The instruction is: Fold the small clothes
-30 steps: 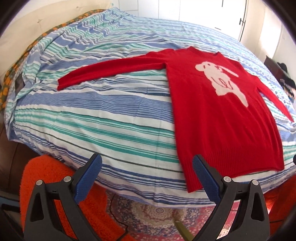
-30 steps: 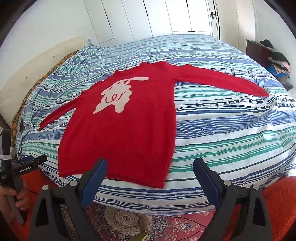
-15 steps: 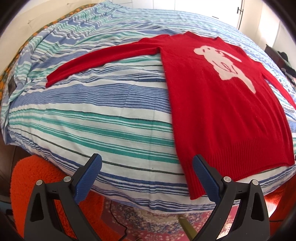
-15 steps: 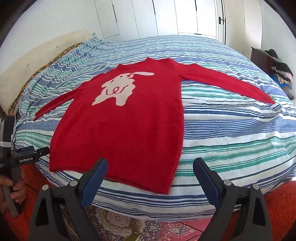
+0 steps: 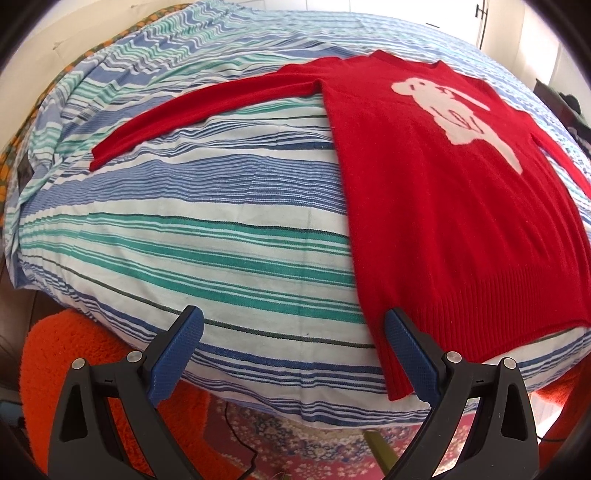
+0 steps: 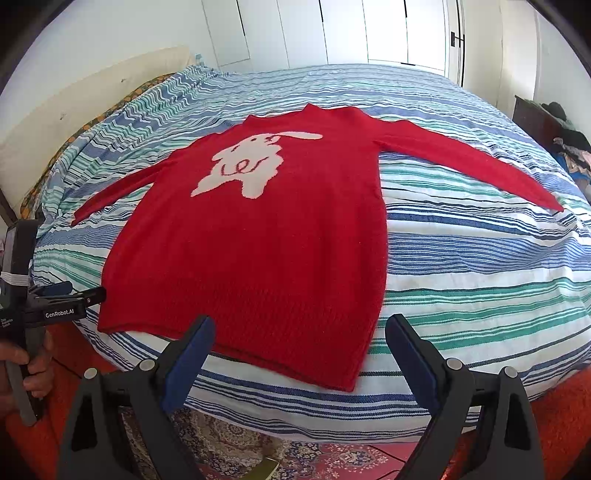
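A red sweater [image 6: 266, 236] with a white dog motif [image 6: 251, 166] lies flat, face up, on the striped bed, both sleeves spread out. In the left wrist view the same sweater [image 5: 443, 206] fills the right side, its left sleeve [image 5: 207, 103] stretching away to the left. My left gripper [image 5: 291, 328] is open at the bed's near edge, its right finger beside the hem's left corner [image 5: 397, 384]. My right gripper [image 6: 299, 336] is open just in front of the hem's right half [image 6: 295, 347]. The left gripper [image 6: 77, 295] also shows at the left of the right wrist view, held by a hand [image 6: 33, 373].
The bed [image 5: 221, 236] has a blue, green and white striped cover. An orange fluffy rug [image 5: 66, 350] and a patterned carpet [image 6: 332, 458] lie on the floor below its edge. A dark cabinet with clothes [image 6: 554, 129] stands at the far right. White closet doors [image 6: 369, 29] are behind.
Both grippers have moved in closer to the bed and the sweater's hem, so the sweater looks larger. Both stay open. The sweater has not moved.
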